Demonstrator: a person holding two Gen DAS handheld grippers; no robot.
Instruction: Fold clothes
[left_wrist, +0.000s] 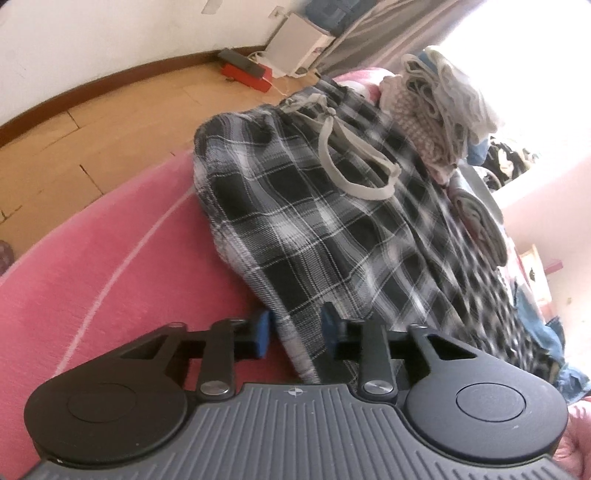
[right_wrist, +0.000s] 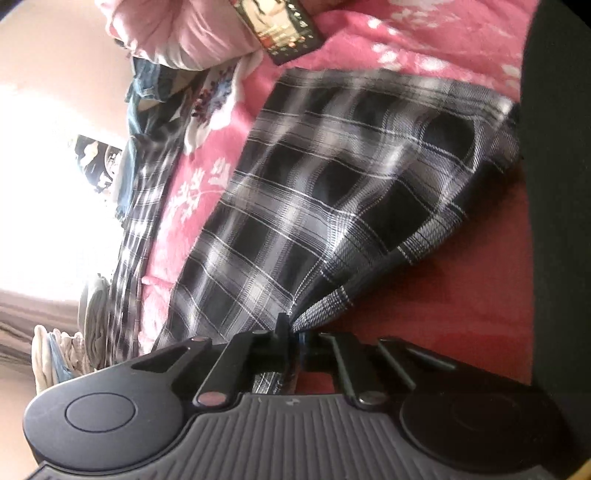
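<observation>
While the left hand-held gripper stands spread with an edge of the plaid trousers running between its blue pads, it should, I judge, close squarely on that edge before any lift, so the layers stay aligned. The trousers lie on the pink bed cover, grey drawstring at the far waistband, beside a stack of folded laundry.

In the right wrist view, the right hand-held gripper is pinching a bunched corner of the plaid trousers, cloth fanning taut above the bed; keep that tension even.
</observation>
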